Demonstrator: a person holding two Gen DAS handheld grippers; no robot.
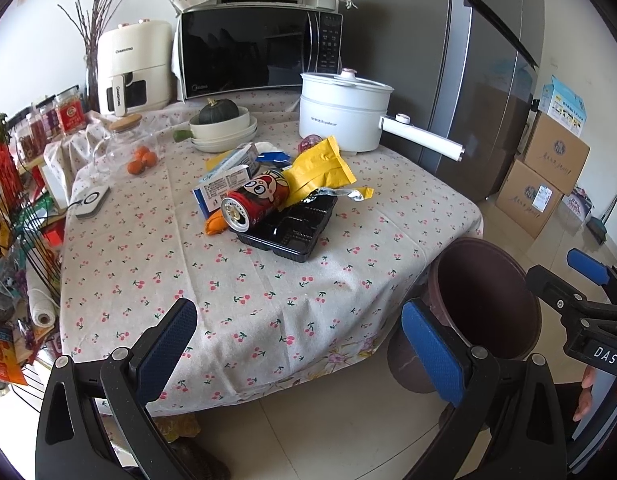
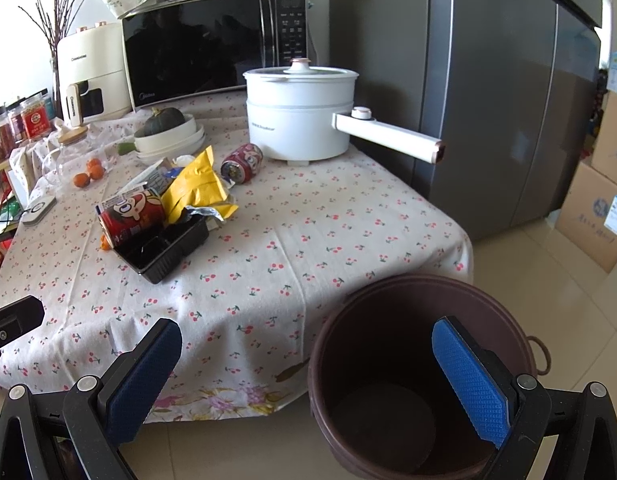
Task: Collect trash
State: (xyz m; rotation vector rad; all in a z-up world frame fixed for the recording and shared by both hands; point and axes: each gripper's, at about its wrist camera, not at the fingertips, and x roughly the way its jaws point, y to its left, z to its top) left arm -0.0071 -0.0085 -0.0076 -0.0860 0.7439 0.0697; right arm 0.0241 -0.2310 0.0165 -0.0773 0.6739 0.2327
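Nothing is collected yet, in my judgement: the brown bin [image 2: 388,380] standing on the floor at the table's [image 2: 308,240] near right corner is looking empty, and the trash pile — a red can [image 1: 254,202], a black tray [image 1: 292,226], a yellow wrapper [image 1: 320,164], a blue-and-white carton [image 1: 220,188] — is still lying toward the middle of the table, with a second can [image 2: 242,162] beside the white pot [image 2: 300,112]. Both the left gripper [image 1: 300,344] and the right gripper [image 2: 308,376] are hovering off the near edge with jaws apart and holding nothing. An orange item [image 1: 214,222] under the can is mostly hidden, so I cannot name it — and the pile may be covering more pieces.
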